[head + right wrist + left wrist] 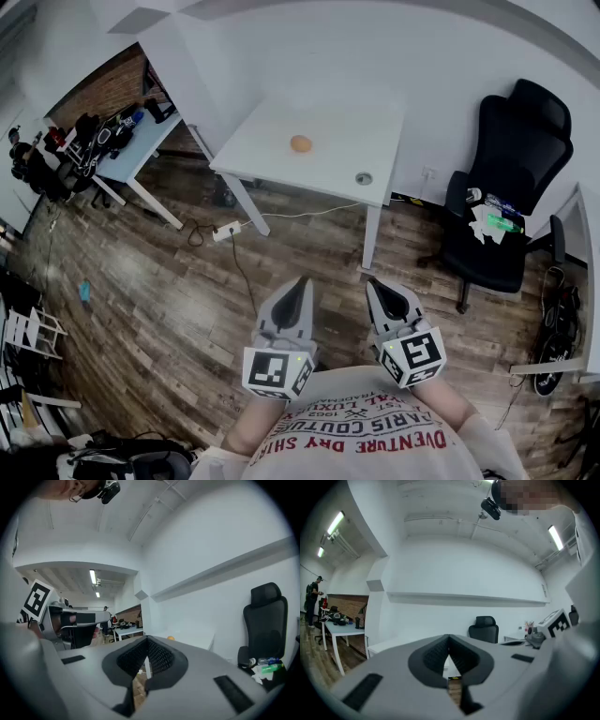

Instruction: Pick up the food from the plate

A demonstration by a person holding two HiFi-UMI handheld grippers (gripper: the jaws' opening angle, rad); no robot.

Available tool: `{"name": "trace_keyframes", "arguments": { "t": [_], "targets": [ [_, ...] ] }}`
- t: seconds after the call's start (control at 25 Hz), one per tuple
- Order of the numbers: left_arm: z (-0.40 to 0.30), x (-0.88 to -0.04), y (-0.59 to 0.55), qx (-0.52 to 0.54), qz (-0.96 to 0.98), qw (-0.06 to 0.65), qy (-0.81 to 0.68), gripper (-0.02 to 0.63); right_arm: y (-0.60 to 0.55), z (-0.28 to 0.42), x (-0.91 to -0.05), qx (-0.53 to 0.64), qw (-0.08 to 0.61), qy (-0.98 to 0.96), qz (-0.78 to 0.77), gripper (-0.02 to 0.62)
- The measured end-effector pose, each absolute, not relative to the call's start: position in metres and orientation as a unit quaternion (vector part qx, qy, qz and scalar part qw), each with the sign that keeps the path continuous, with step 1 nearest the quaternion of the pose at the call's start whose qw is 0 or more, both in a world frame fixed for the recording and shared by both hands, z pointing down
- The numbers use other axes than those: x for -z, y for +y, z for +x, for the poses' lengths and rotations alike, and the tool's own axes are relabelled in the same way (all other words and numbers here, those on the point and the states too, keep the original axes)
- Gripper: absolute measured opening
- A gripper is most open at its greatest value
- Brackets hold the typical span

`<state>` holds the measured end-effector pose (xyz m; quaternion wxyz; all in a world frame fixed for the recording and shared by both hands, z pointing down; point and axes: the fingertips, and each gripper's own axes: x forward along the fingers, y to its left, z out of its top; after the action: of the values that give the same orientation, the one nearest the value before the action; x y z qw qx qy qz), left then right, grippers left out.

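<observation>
Two claws sit drawn in close to my chest, and neither has anything in it: the left gripper (300,285) has its jaws pressed together tip to tip, with only floor showing through the slit behind the pads, and the right gripper (374,285) is closed and empty in the same way. The orange food (300,143) lies well ahead of both claws, far beyond their tips, on the white table (328,164) against the wall. From the right gripper view it shows as a small orange dot (170,638) just past the closed tips and a little to their right. Whether it sits on a plate I cannot tell against the white top. A small round grey object (364,178) lies nearer the claws, by the table's front edge, and a black office chair (506,187) stands off to the right of the right gripper. I judge the task barely begun: this is the approach, with wood floor (187,281) between me and the table. The next move calls for walking in, opening one claw's jaws wide enough for the food, and coming down with a pad on each side of it.
</observation>
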<state>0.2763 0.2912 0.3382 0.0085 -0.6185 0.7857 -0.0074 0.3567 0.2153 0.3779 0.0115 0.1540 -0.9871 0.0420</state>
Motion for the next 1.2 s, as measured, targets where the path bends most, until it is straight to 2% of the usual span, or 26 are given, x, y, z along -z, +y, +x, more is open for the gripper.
{"name": "trace_keyframes", "arguments": {
  "t": [0.8,1.2],
  "targets": [
    [0.256,-0.351,0.292,0.004,-0.610,-0.016,0.792,0.007,0.198,0.348,-0.398,-0.092,0.023,-0.980,0.173,0.014],
    [0.187,-0.381,0.277,0.011,-0.597,-0.047,0.801,0.008,0.182,0.286,-0.438,-0.112,0.078,-0.976,0.168,0.014]
  ]
}}
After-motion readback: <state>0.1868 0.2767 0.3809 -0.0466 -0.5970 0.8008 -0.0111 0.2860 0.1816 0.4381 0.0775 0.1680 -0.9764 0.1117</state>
